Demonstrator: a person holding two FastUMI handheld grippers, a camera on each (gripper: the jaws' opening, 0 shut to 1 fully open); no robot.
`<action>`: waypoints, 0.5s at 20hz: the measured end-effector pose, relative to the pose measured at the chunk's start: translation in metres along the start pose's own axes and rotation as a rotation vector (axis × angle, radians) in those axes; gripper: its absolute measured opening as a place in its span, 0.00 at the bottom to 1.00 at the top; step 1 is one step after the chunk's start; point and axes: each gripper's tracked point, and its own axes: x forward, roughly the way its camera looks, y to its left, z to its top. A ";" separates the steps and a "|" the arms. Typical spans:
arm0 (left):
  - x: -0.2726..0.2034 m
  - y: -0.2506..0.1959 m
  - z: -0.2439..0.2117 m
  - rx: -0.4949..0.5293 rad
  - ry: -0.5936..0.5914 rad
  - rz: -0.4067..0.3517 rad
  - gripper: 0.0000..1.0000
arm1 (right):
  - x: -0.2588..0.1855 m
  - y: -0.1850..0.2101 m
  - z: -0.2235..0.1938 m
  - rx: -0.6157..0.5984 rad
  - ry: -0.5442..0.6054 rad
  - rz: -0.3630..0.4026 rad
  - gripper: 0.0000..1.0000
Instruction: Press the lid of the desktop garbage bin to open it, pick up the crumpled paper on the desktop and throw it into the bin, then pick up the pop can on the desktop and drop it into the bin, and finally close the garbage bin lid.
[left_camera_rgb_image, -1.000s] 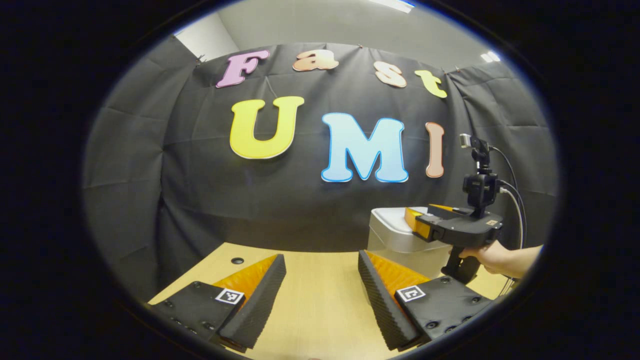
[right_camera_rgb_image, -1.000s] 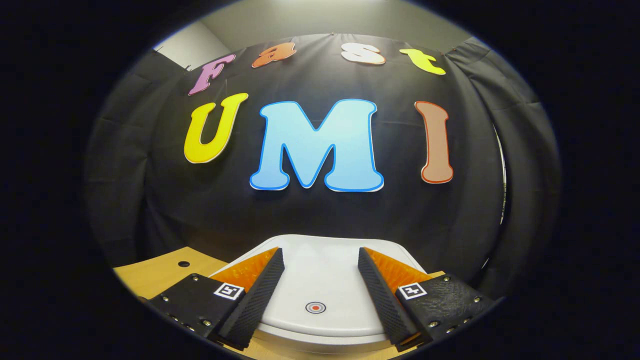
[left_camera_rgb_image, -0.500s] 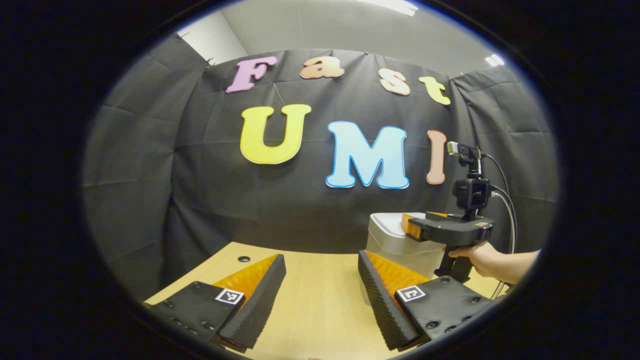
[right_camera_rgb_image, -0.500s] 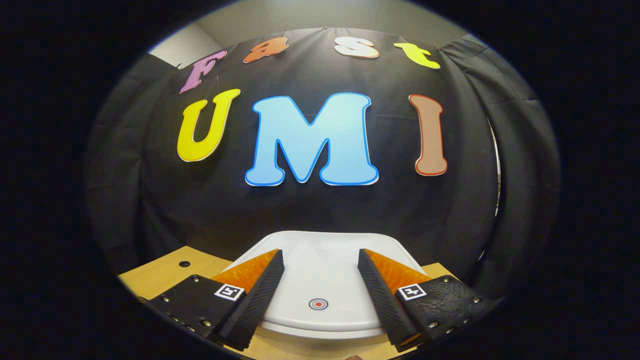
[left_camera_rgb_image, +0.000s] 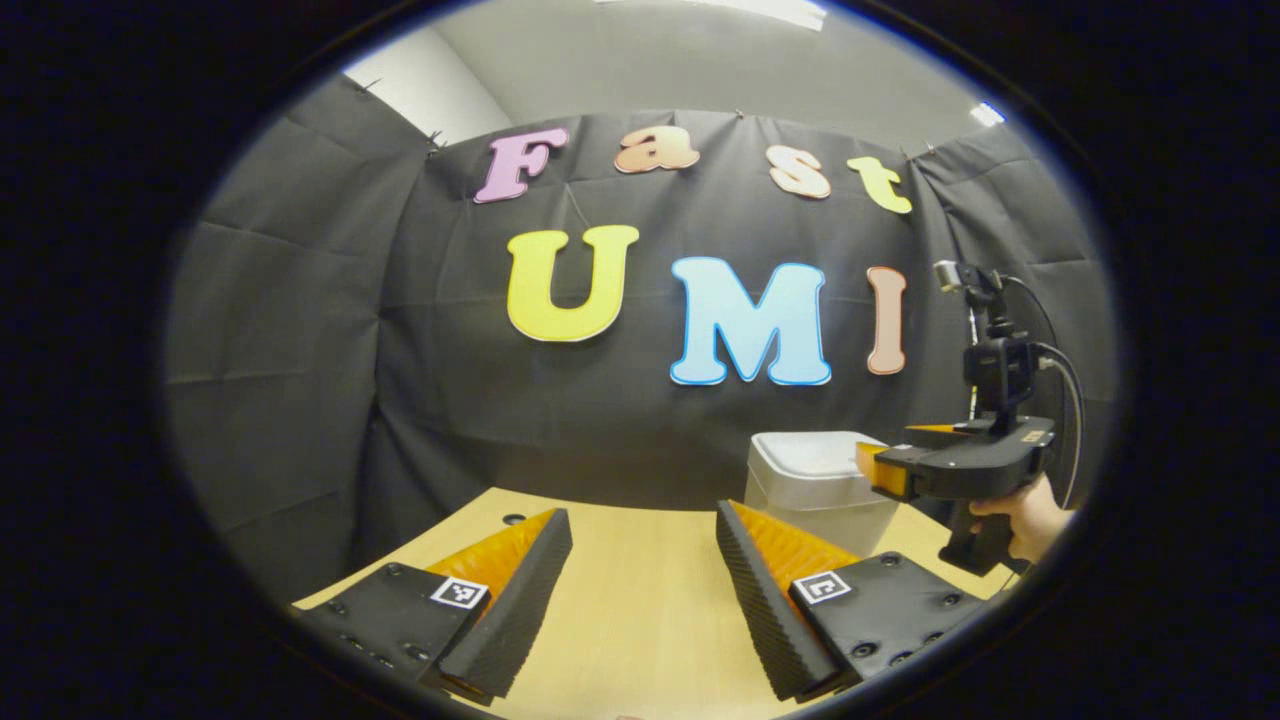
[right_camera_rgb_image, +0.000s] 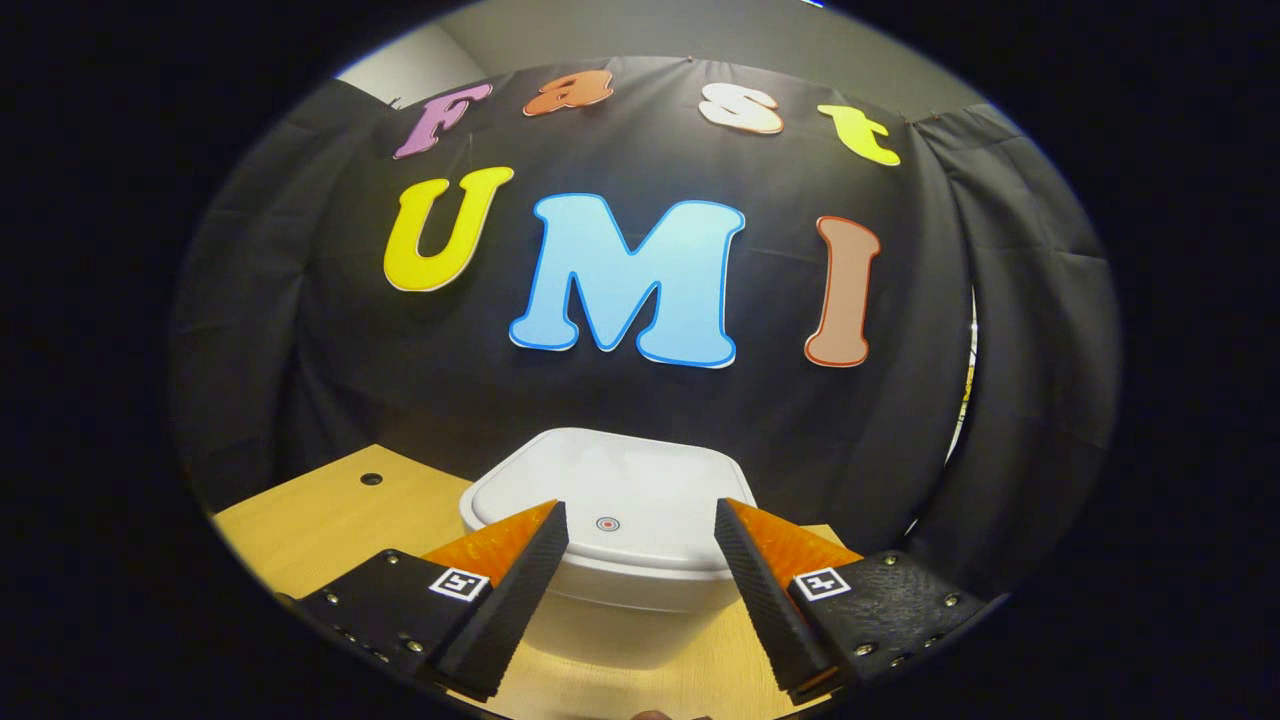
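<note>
Both grippers wide open, gripping nothing; left gripper (left_camera_rgb_image: 640, 590) over bare desk (left_camera_rgb_image: 640, 620); right gripper (right_camera_rgb_image: 640, 590) before closed bin (right_camera_rgb_image: 610, 500) at desk's back edge; lid's red mark unreadable; bin base hidden.

One white bin (right_camera_rgb_image: 610, 540) with one closed lid (right_camera_rgb_image: 615, 492) bearing one red dot (right_camera_rgb_image: 607, 523) stands just ahead of the right tool (right_camera_rgb_image: 640, 560), on one counter (left_camera_rgb_image: 640, 590) with one small hole (right_camera_rgb_image: 371, 479), two tools in all, the left tool (left_camera_rgb_image: 640, 570) included.
</note>
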 end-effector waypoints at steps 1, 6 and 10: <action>-0.004 -0.003 0.000 0.006 -0.002 0.006 0.96 | -0.011 -0.002 0.001 -0.002 -0.009 0.010 0.95; -0.014 -0.011 -0.009 0.021 -0.002 0.031 0.96 | -0.056 -0.012 0.002 0.002 -0.050 0.035 0.95; -0.015 -0.019 -0.014 0.031 0.001 0.004 0.96 | -0.087 -0.017 -0.001 0.024 -0.055 0.023 0.95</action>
